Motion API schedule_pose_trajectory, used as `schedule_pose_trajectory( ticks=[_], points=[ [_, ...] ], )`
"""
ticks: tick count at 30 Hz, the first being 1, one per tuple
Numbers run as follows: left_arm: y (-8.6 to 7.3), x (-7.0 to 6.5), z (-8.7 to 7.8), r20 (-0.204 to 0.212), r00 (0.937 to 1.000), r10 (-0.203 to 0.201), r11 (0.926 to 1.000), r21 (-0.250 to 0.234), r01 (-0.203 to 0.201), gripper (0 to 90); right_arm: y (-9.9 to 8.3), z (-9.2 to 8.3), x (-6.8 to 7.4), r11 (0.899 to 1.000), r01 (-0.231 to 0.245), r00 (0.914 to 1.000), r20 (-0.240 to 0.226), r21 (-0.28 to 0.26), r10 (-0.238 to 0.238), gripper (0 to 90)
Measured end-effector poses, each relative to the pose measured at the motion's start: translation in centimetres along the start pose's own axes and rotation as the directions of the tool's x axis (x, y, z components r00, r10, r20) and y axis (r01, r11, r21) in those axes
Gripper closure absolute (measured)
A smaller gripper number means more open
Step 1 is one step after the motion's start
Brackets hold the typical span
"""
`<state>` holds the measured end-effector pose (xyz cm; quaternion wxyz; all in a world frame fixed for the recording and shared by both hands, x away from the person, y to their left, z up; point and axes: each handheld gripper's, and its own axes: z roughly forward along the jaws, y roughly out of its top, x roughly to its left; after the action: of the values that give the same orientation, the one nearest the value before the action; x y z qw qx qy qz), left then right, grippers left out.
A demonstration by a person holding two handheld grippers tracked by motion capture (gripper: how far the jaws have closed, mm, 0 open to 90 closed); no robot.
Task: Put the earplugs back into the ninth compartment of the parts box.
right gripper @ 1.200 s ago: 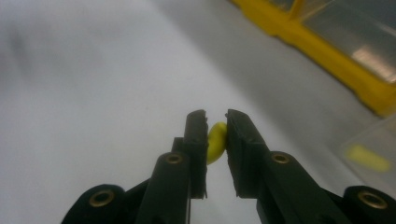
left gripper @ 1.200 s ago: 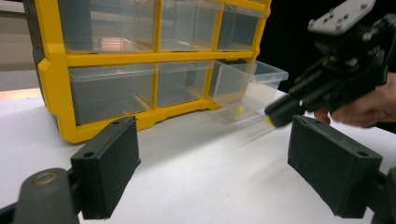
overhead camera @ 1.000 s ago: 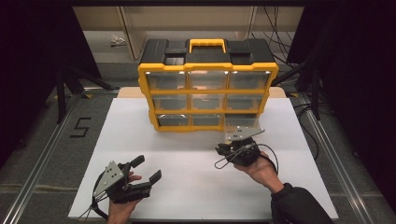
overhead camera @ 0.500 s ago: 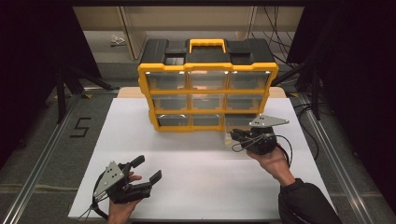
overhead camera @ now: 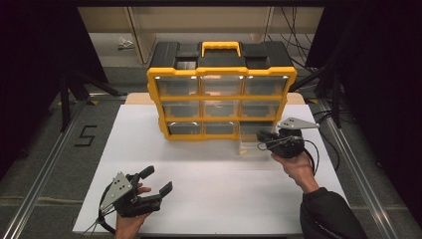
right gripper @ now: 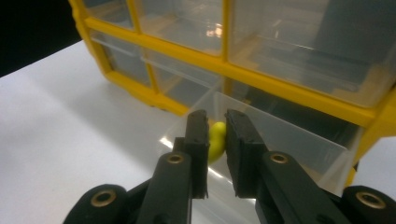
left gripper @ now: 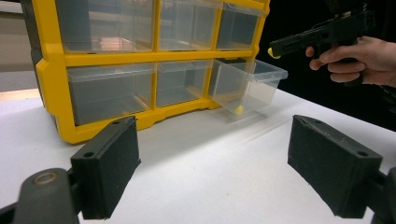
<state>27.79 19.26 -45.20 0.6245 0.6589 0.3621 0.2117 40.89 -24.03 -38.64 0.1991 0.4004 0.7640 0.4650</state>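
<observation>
A yellow organiser (overhead camera: 221,74) with clear drawers stands at the back of the white table (overhead camera: 214,189). Its bottom-right drawer (overhead camera: 247,145) is pulled out; in the left gripper view this drawer (left gripper: 254,79) holds a small yellow piece (left gripper: 239,110). My right gripper (overhead camera: 261,136) hangs just above the drawer's front, shut on another small yellow piece (right gripper: 215,142). From the left gripper view, the right gripper (left gripper: 275,48) shows the yellow piece (left gripper: 270,52) at its tip. My left gripper (overhead camera: 158,179) rests open near the front left, jaws (left gripper: 215,158) wide apart and empty.
The other drawers (overhead camera: 219,107) of the organiser are pushed in. A black lid with a yellow handle (overhead camera: 220,47) tops it. Dark stands and cables (overhead camera: 318,149) flank the table on both sides. White tabletop spreads between my two grippers.
My right gripper has moved right and toward the organiser, ending over the pulled-out drawer. The left gripper has stayed in place.
</observation>
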Motion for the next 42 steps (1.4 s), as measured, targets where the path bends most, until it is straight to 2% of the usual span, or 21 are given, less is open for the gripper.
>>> schedule_pose_trajectory(
  ticks=[12, 20, 23, 26, 35, 42],
  points=[
    [0.0, 0.0, 0.0, 0.000, 1.0000, -0.001, 1.0000, 0.000, 0.001, 16.1, -0.4, 0.6, -1.2, 1.000, -0.031, 0.9987, 0.039, -0.003, 0.031, 79.6],
    [0.0, 0.0, 0.1, 0.001, 1.0000, -0.002, 1.0000, 0.000, 0.002, 16.0, -0.4, 1.3, -1.8, 0.998, -0.060, 0.9971, 0.048, -0.008, 0.060, 78.0],
    [0.0, 0.0, 0.1, 0.001, 1.0000, -0.004, 1.0000, 0.000, 0.004, 16.0, -0.5, 1.6, -1.8, 0.998, -0.070, 0.9966, 0.044, -0.005, 0.070, 74.4],
    [0.0, 0.0, 0.0, 0.001, 1.0000, -0.004, 1.0000, 0.000, 0.004, 16.0, -0.6, 2.0, -1.9, 0.996, -0.087, 0.9955, 0.038, 0.006, 0.087, 64.9],
    [0.0, 0.0, 0.0, 0.001, 1.0000, -0.004, 1.0000, 0.000, 0.004, 16.1, -0.4, 1.8, -2.0, 0.992, -0.125, 0.9919, 0.024, -0.006, 0.125, 54.9],
    [0.0, 0.0, 0.0, 0.000, 1.0000, -0.003, 1.0000, 0.000, 0.003, 16.0, 0.0, 1.4, -1.0, 0.993, -0.114, 0.9934, -0.009, -0.015, 0.114, 46.5]
  ],
)
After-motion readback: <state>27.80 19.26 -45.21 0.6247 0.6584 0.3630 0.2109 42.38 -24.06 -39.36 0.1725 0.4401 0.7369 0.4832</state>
